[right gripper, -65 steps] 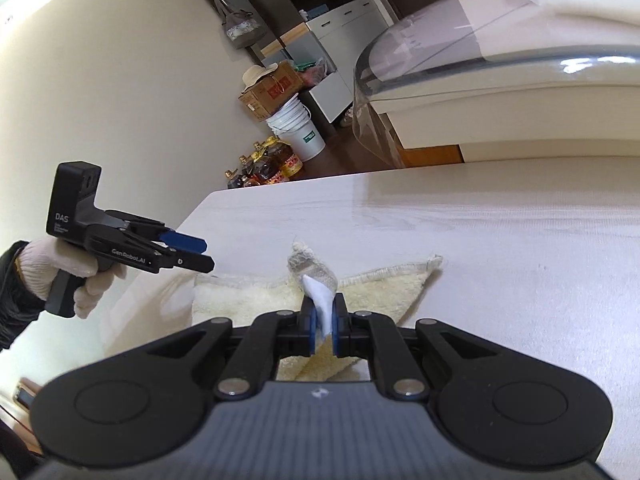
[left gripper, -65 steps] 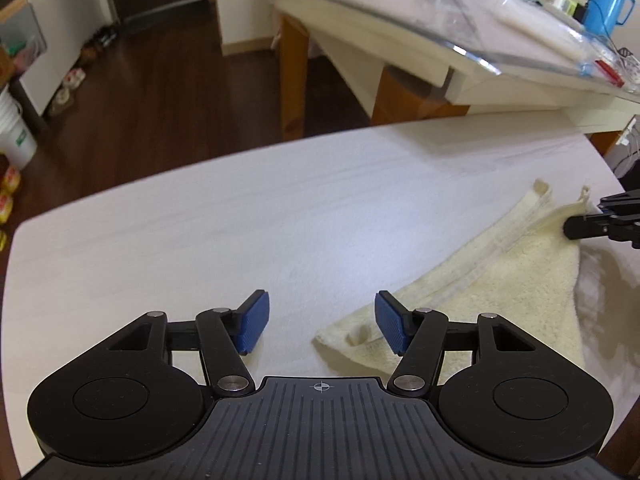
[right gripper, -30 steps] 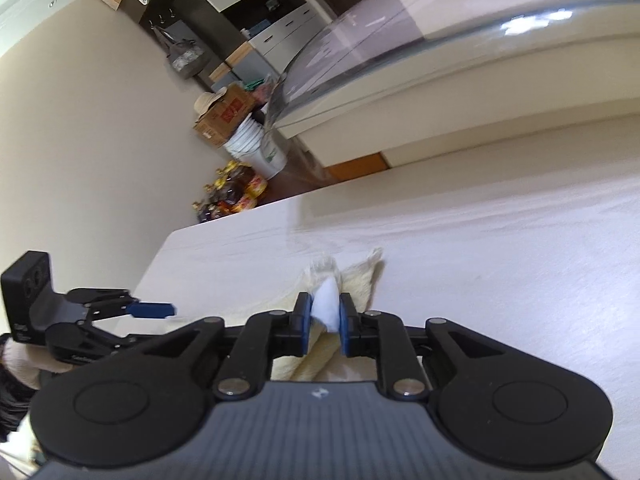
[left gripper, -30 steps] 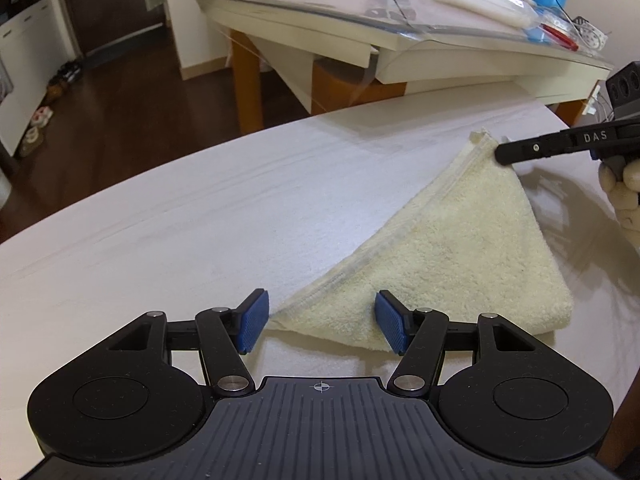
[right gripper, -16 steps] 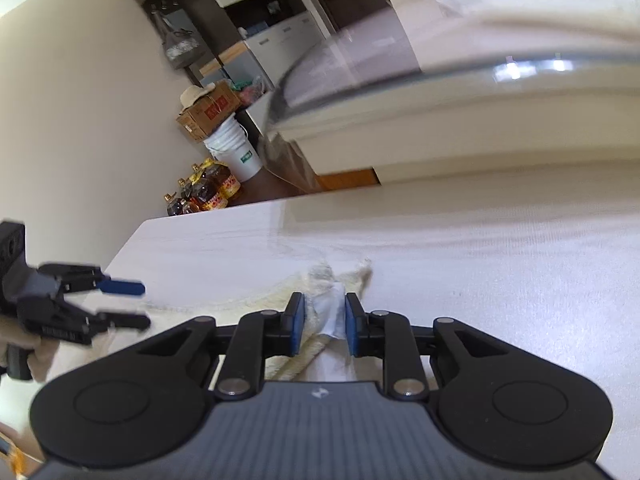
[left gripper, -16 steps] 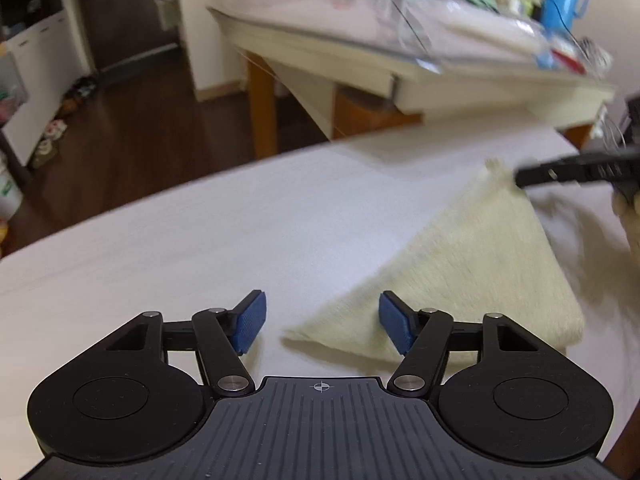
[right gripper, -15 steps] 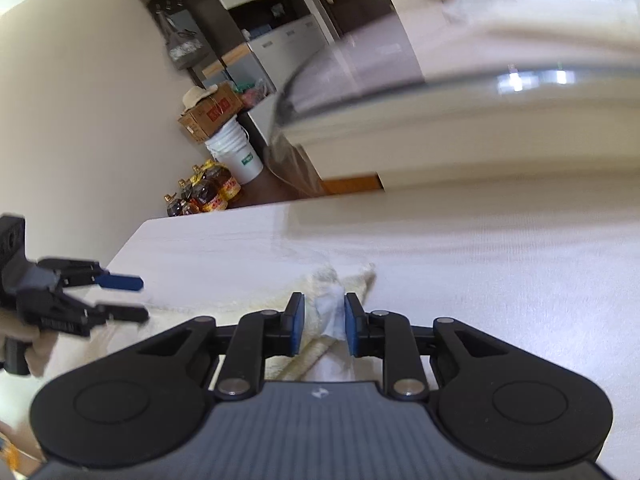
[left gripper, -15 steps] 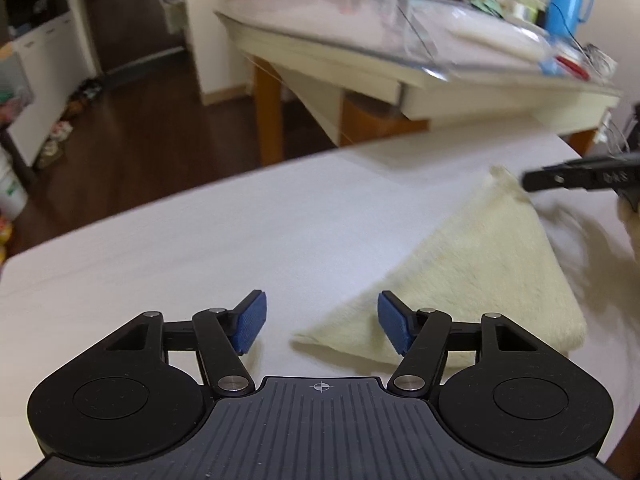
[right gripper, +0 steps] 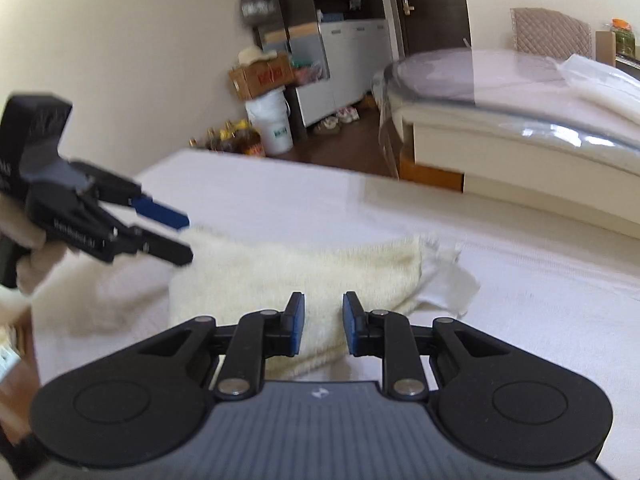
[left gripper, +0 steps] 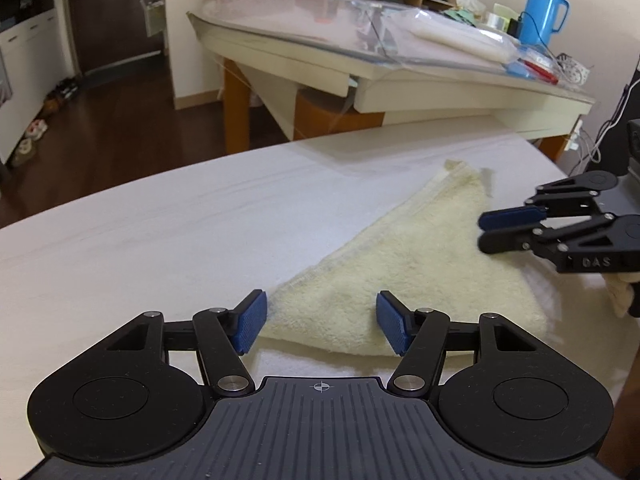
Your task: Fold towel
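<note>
A cream towel (left gripper: 404, 268) lies folded flat on the white table (left gripper: 160, 232); its near corner sits between my left gripper's (left gripper: 320, 322) open blue pads. The left gripper is empty. My right gripper (right gripper: 322, 322) is open and empty, hovering just above the towel's (right gripper: 296, 276) near edge. It also shows in the left wrist view (left gripper: 490, 230), off the towel's right side. The left gripper shows in the right wrist view (right gripper: 180, 236) at the towel's left end. A white label (right gripper: 448, 284) sticks out at the towel's right corner.
A second table with a glass top (left gripper: 360, 36) stands beyond, carrying plastic bags and a blue jug (left gripper: 542, 8). Dark wood floor (left gripper: 100, 120) lies past the table's far edge. A white bucket (right gripper: 272, 124), bottles and a cardboard box stand by the wall.
My right gripper has opened, let go of the towel corner and drawn back. The towel now lies flat. The left gripper stays open at the near corner.
</note>
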Tool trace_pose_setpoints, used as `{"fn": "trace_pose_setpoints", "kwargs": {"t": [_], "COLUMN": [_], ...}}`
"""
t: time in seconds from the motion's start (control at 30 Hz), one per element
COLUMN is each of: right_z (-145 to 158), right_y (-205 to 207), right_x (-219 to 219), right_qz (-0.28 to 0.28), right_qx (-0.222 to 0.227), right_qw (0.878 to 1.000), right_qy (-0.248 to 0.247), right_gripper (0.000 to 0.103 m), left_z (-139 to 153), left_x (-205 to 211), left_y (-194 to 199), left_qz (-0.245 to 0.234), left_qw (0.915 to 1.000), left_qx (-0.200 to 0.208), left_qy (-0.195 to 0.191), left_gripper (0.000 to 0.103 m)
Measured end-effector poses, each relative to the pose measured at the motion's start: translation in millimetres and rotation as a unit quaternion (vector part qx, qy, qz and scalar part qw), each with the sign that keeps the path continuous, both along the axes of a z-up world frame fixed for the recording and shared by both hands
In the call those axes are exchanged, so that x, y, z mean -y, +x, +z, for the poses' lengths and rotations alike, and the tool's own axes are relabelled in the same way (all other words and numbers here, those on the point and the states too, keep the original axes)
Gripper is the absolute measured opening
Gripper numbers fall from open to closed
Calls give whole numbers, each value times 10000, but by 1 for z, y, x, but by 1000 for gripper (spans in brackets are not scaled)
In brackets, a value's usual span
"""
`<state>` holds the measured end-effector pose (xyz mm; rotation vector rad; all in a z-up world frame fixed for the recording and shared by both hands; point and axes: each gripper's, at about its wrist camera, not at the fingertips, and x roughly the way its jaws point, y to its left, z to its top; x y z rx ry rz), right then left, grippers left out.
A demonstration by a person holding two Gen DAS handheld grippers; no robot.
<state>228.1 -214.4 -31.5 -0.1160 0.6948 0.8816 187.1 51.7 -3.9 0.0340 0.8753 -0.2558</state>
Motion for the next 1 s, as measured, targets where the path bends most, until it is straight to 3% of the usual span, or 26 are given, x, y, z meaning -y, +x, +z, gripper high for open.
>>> {"fn": "trace_pose_setpoints", "kwargs": {"t": [0.37,0.57,0.77,0.93,1.0], "right_z": [2,3,4,15,16], "right_y": [-38,-56,-68,-90,-99], "right_x": [-8,-20,-26,-17,-14], "right_qz": [-736,-1339,-1581,-1624,-1654], "right_qx": [166,151,187,388,424], "right_qw": [9971,9908,9872,9858,9851], "right_qy": [-128,-102,23,172,197], "right_gripper": [26,26,31,35,48], "left_z": [-6,-6,0,10,10], "left_x": [-4,-5,-6,-9,-8], "left_y": [11,12,-2,-37,-52], "left_qz": [-356,-285,105,603,784], "left_qw": [9986,9987,9991,9966,9951], "left_qx": [134,178,346,558,600], "left_qy": [361,384,225,53,59], "left_gripper": [66,66,64,72,76]}}
